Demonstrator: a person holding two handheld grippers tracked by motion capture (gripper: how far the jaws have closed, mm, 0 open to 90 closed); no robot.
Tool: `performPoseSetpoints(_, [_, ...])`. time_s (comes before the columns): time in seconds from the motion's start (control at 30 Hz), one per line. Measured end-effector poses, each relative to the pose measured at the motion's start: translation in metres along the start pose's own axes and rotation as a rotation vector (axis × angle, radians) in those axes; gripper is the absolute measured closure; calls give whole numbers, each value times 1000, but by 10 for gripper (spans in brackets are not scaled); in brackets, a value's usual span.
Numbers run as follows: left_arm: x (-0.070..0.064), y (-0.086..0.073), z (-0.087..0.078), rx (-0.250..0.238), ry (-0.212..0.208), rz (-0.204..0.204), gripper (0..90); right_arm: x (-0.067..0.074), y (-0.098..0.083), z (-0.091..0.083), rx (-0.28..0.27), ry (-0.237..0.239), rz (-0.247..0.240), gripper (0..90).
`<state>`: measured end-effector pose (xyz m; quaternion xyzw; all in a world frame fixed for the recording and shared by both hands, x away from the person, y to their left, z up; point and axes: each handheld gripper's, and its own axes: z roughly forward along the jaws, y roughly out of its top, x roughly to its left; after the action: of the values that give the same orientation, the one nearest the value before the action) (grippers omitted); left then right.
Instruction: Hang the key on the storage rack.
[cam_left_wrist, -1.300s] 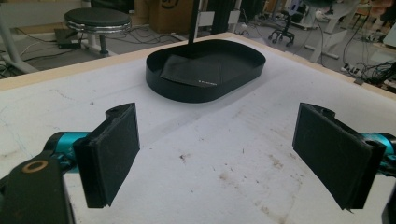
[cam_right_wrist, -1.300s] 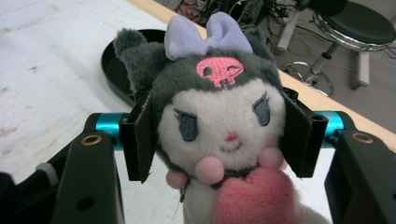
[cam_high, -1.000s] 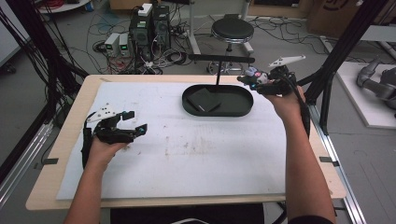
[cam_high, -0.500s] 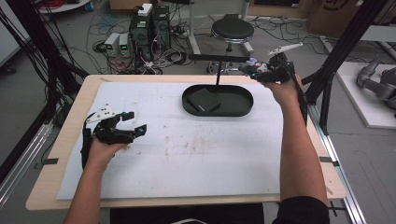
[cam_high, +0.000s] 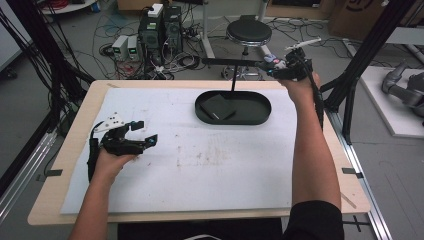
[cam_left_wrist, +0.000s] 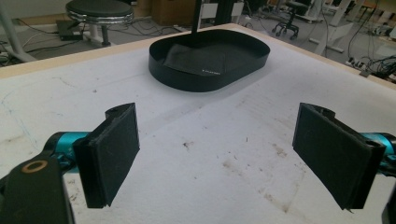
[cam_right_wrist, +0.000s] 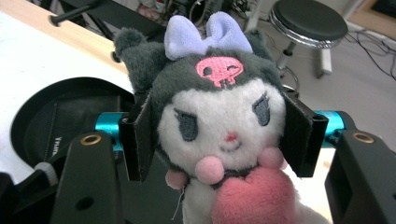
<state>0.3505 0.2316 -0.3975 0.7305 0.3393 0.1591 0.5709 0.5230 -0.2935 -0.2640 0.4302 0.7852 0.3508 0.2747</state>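
Observation:
A small plush toy (cam_right_wrist: 217, 116) with a grey hood, a lilac bow, a pink skull mark and a pink heart sits between the black pads of my right gripper (cam_right_wrist: 219, 135), which is shut on its head. In the high view that right gripper (cam_high: 280, 67) is raised beyond the table's far right edge, close to the end of a black horizontal bar (cam_high: 232, 62). My left gripper (cam_high: 145, 134) rests on the white mat at the left, open, with nothing between its pads (cam_left_wrist: 112, 156). A black oval tray (cam_high: 260, 115) holds a dark folded cloth (cam_high: 218, 106).
A thin black post (cam_high: 233, 79) rises from the tray's far side to the bar. The white mat (cam_high: 200, 165) covers most of the wooden table. Behind the table stand a round stool (cam_high: 248, 32), computer boxes and cables. A black frame strut (cam_high: 367, 55) stands at the right.
My right hand has carried the plush up and away from the tray's right end, toward the far edge and the end of the bar. The left hand has stayed put.

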Motion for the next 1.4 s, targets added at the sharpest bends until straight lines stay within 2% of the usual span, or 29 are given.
performPoseSetpoints(0.17, [0,0,0,1,1,-1,147,-1,-1,-1,24,15,14,375])
performPoseSetpoints(0.3, [0,-1,1,4,-3,-2,147,5,1,-6,8,31,-6,376])
performPoseSetpoints(0.57, [-1,-1,2,8,-9,2,147,6,-1,-21,4,33,-10,375])
performPoseSetpoints(0.7, [-2,-1,5,9,-14,-4,147,8,-6,-31,4,41,-1,375])
performPoseSetpoints(0.9, [-3,-1,6,17,-15,3,147,6,-14,-36,6,33,1,375])
performPoseSetpoints(1.0, [-3,-1,7,18,-15,0,147,5,-14,-39,-11,38,6,375])
performPoseSetpoints(1.23, [-3,-2,8,28,-13,1,147,3,-14,-30,11,40,12,375])
performPoseSetpoints(1.4, [-1,-3,7,26,-9,-5,147,7,-8,-23,3,34,0,375])
